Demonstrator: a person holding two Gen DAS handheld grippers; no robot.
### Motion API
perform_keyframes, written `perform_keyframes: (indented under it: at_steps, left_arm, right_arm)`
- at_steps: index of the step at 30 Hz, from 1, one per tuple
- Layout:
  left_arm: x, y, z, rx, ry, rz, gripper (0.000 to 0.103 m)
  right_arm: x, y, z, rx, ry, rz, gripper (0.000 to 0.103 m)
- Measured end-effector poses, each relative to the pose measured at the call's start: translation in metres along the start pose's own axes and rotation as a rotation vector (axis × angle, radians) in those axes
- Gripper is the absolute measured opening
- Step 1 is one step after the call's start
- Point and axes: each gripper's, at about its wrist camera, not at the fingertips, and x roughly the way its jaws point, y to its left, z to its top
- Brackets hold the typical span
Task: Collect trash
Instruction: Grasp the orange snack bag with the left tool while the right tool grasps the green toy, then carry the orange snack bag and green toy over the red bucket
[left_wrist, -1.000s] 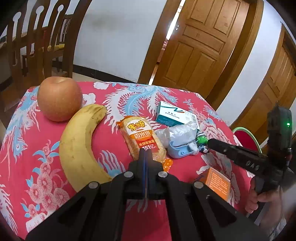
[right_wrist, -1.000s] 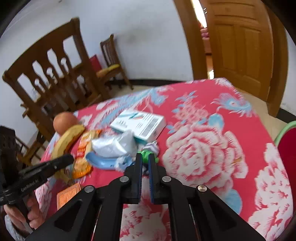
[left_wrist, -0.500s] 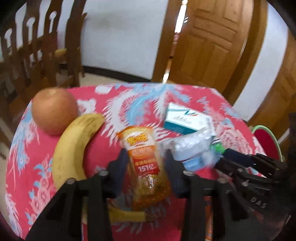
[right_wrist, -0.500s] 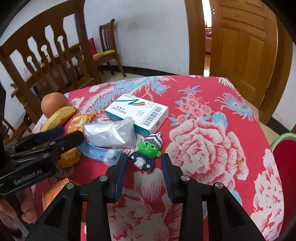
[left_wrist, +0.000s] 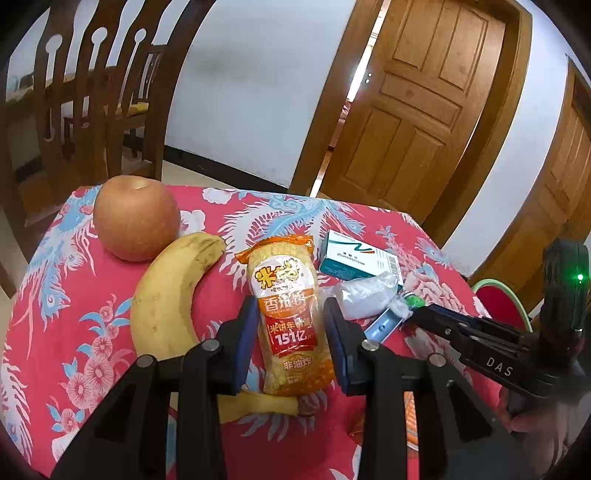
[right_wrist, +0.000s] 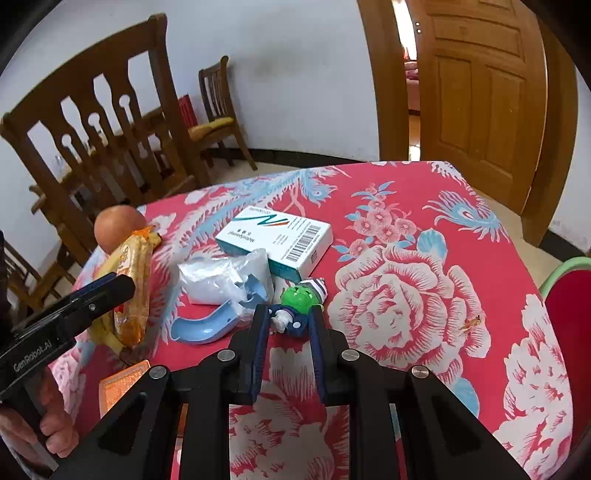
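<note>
An orange snack packet (left_wrist: 291, 314) stands raised between the pads of my left gripper (left_wrist: 291, 325), which is shut on it; its lower end overlaps the banana (left_wrist: 166, 299). In the right wrist view the packet (right_wrist: 133, 273) tilts up on edge behind a left finger (right_wrist: 107, 291). My right gripper (right_wrist: 290, 325) has its jaws closing around a small green-headed toy figure (right_wrist: 299, 299) that lies on the tablecloth; the pads stand close to its sides. A crumpled clear plastic bag (right_wrist: 221, 277) and a curved blue plastic piece (right_wrist: 207, 325) lie just left of the toy.
An apple (left_wrist: 136, 218) sits beyond the banana. A white-and-teal carton (right_wrist: 280, 236) lies behind the bag, and an orange card (right_wrist: 122, 387) near the front edge. Wooden chairs (right_wrist: 110, 129) stand behind the red floral tablecloth (right_wrist: 406, 295). A red seat with a green rim (right_wrist: 569, 306) is at the right.
Both grippers opened from shut. The left one moved over the snack packet and took hold of it, raising it over the banana. The right jaws have narrowed around the toy figure.
</note>
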Motion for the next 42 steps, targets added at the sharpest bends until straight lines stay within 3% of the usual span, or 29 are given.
perform_keyframes:
  at_steps: [11,15,20,33,42]
  left_arm:
    - [-0.01,-0.015,0.006,0.028,-0.015,-0.018,0.037]
    - [-0.021,-0.028,0.012,0.057,-0.041,-0.021,0.037]
    - [-0.028,-0.05,0.016,0.098,-0.055,-0.035,0.037]
    - [-0.016,-0.111,0.007,0.184,-0.019,-0.078,0.037]
    - [-0.016,-0.142,0.0,0.224,-0.014,-0.103,0.037]
  right_arm:
    - [-0.007,0.003,-0.001,-0.019,-0.043,0.007,0.022]
    - [-0.03,-0.001,0.0,-0.013,-0.153,0.047,0.021]
    - [-0.051,-0.017,0.003,0.035,-0.215,0.06,0.021]
    - [-0.077,-0.051,-0.006,0.063,-0.232,0.011,0.021]
    - [-0.083,-0.077,-0.016,0.111,-0.195,0.061,0.022]
